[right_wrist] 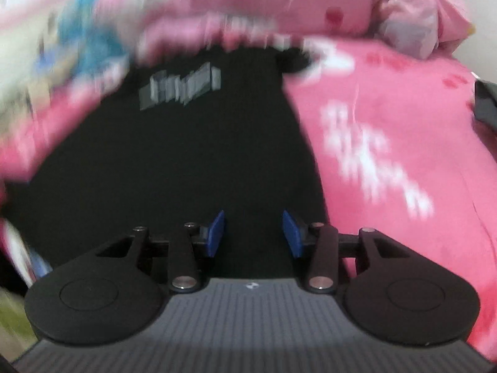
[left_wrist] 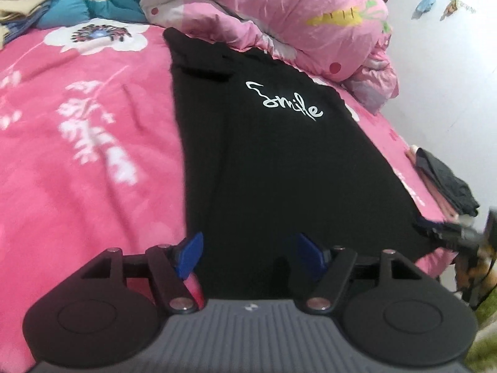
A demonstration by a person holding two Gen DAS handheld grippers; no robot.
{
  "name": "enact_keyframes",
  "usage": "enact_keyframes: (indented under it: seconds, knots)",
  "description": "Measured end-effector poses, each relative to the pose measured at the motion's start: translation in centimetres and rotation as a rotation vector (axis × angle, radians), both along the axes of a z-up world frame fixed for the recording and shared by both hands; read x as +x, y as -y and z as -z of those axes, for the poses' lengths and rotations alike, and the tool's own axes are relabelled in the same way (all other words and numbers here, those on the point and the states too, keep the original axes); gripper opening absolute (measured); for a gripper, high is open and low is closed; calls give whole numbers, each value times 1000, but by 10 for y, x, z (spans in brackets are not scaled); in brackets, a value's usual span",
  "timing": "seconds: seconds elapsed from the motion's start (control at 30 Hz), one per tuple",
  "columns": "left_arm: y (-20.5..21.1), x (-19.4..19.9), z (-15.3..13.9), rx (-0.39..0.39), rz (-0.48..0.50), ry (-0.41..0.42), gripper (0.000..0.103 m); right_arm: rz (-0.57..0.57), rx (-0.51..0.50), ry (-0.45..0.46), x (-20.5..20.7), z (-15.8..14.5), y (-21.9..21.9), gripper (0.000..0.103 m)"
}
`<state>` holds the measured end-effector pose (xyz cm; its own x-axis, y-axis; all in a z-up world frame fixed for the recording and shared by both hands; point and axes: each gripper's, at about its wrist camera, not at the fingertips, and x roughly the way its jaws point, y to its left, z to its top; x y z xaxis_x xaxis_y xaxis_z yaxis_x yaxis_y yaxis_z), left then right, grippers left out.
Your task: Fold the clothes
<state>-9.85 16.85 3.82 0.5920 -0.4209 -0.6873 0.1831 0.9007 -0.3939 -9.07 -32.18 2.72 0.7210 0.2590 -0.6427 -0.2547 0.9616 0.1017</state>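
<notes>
Shirt: we see a black cotton T-shirt (left_wrist: 279, 161) with white "Smile" script lying flat on the bed, its hem at the near edge.
Bed: a pink floral bedsheet (left_wrist: 77, 155) carries it; a rumpled pink quilt (left_wrist: 295, 15) is heaped along the far edge.
Left gripper (left_wrist: 248, 256): our jaws stand wide apart over the hem's left part, blue pads (left_wrist: 189, 255) holding nothing.
Right gripper (right_wrist: 253, 233): our jaws are parted and empty above the hem; this view is motion-blurred.
Pile: a dark folded garment (left_wrist: 444, 183) sits at the bed's right edge.
</notes>
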Motion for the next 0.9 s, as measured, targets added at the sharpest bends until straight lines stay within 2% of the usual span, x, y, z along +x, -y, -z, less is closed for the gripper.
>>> enact_keyframes:
  seconds: [0.07, 0.17, 0.27, 0.33, 0.43, 0.53, 0.63, 0.7, 0.77, 0.83, 0.9]
  knots:
    - [-6, -6, -4, 7, -3, -2, 69, -12, -75, 8, -28, 11, 4, 41]
    - [-8, -11, -12, 21, 7, 12, 69, 93, 24, -38, -55, -3, 36, 38]
    - [4, -8, -22, 52, 46, 60, 70, 142, -49, -13, -55, -23, 37, 40]
    - [15, -6, -21, 32, 82, 66, 71, 106, -17, 45, -44, -35, 31, 40]
    - [24, -9, -8, 56, 91, 14, 70, 52, 93, 95, -14, -39, 13, 41]
    - [13, -28, -9, 58, 59, 15, 71, 30, 106, 38, 4, -19, -2, 43]
    - [-6, -40, -18, 60, 3, 11, 71, 96, 88, -76, -11, 15, 8, 42]
    - [-11, -29, -30, 90, -2, 44, 71, 137, 172, -57, -35, 13, 24, 42]
    - [-12, -11, -43, 124, 5, 92, 71, 183, 190, -57, -37, 0, 32, 47]
    - [-8, 15, -60, 155, 22, 162, 71, 204, 185, -23, -24, -18, 31, 49]
    - [3, 44, -76, 197, 46, 249, 72, 169, 233, 20, -6, -38, 21, 49]
